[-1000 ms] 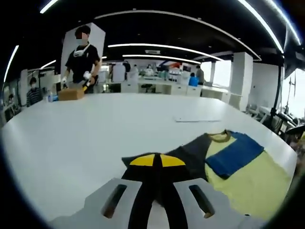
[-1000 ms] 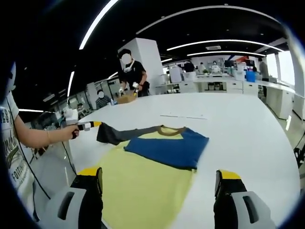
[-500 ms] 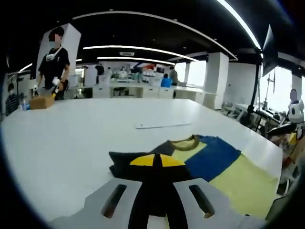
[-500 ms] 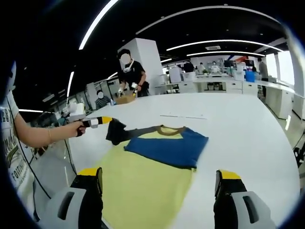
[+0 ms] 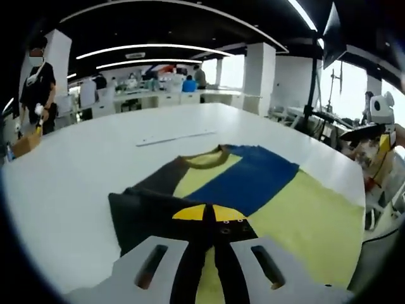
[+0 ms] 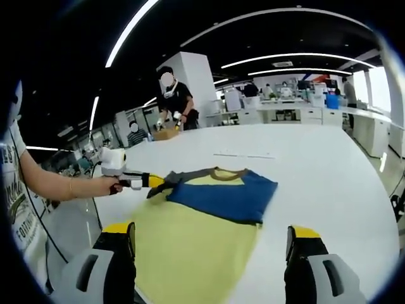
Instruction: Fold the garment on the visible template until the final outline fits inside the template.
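Right now your left gripper is pinched shut on the dark sleeve and has it carried in over the yellow body of the garment, which lies flat near the desk edge closest to you, blue sleeve already folded across the chest. Your right gripper hangs above the hem end with its jaws wide and nothing between them.

The main risk, as I judge it, is in the release. The sleeve looks bunched under the jaws, not laid flat, so if you let go here it may land as a lump or spring back past the side seam, and the outline would stay too wide. Pulling further across could drag the whole shirt, since nothing pins the body down; your open right gripper could hold the cloth steady.

I cannot make out a template outline under the garment, so I cannot tell how near the edges are. Mind the hem, close to the desk edge.
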The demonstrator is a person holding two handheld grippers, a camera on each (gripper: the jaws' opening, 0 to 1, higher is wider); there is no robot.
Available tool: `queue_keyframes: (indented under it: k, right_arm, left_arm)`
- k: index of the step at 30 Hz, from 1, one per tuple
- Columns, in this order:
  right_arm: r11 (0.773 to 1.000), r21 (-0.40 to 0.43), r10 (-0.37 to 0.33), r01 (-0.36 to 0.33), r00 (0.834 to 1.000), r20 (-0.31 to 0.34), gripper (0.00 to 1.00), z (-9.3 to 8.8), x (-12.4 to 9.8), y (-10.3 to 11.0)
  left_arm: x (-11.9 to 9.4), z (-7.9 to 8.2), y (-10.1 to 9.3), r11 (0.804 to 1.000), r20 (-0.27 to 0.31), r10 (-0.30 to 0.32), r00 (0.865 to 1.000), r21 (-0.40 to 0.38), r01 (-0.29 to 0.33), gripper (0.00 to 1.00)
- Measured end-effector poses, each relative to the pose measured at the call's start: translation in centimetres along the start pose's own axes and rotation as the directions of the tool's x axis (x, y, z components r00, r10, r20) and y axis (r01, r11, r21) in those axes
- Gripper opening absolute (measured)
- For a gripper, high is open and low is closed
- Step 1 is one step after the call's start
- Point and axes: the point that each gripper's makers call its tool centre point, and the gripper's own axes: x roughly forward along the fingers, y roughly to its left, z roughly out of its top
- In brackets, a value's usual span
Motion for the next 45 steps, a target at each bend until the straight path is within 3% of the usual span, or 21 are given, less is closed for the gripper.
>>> queue_keyframes:
  k: [6, 9, 11, 14, 19, 25, 34, 45]
  right_arm:
    - [1.0, 0.005, -0.009, 0.009, 1.0, -0.013, 0.98, -0.5, -0.1, -0.2]
    - [1.0, 0.006, -0.006, 0.006, 1.0, -0.016, 0.98, -0.6, 0.0, -0.1]
    - [1.0, 0.006, -0.006, 0.006, 1.0, -0.017, 0.98, -0.6, 0.1, -0.1]
    - [1.0, 0.006, -0.005, 0.005, 1.0, -0.013, 0.98, -0.4, 0.1, -0.1]
    - [1.0, -0.003, 0.003, -0.003, 1.0, -0.018, 0.99, -0.4, 0.1, 0.2]
    - [1.0, -0.007, 0.007, -0.007, 1.0, -0.023, 0.99, -0.6, 0.1, 0.5]
    - [1.0, -0.012, 0.019, -0.02, 0.999, -0.029, 0.99, -0.6, 0.6, 1.1]
    - [1.0, -0.014, 0.026, -0.027, 0.999, -0.042, 0.99, -0.8, 0.9, 1.4]
  left_arm:
    - [0.1, -1.7, -0.7, 0.999, -0.054, -0.02, 0.998, 0.046, 0.022, 0.0]
    - [0.2, -2.8, -1.3, 0.991, -0.111, -0.038, 0.993, 0.123, 0.052, 0.01]
    - [0.2, -3.1, -1.5, 0.99, -0.121, -0.04, 0.992, 0.128, 0.055, 0.01]
    - [0.1, -3.1, -1.6, 0.989, -0.116, -0.033, 0.993, 0.14, 0.049, 0.03]
    - [-0.5, -1.5, -1.4, 0.985, -0.05, -0.004, 0.999, 0.171, 0.012, 0.11]
    - [-2.0, 0.1, 0.7, 0.989, 0.014, 0.069, 0.998, 0.132, -0.07, 0.38]
    - [-3.7, -1.2, 3.9, 0.982, -0.003, 0.19, 0.982, 0.013, -0.19, 0.69]
    - [-4.8, -3.8, 5.1, 0.965, -0.053, 0.225, 0.973, -0.13, -0.23, 0.63]
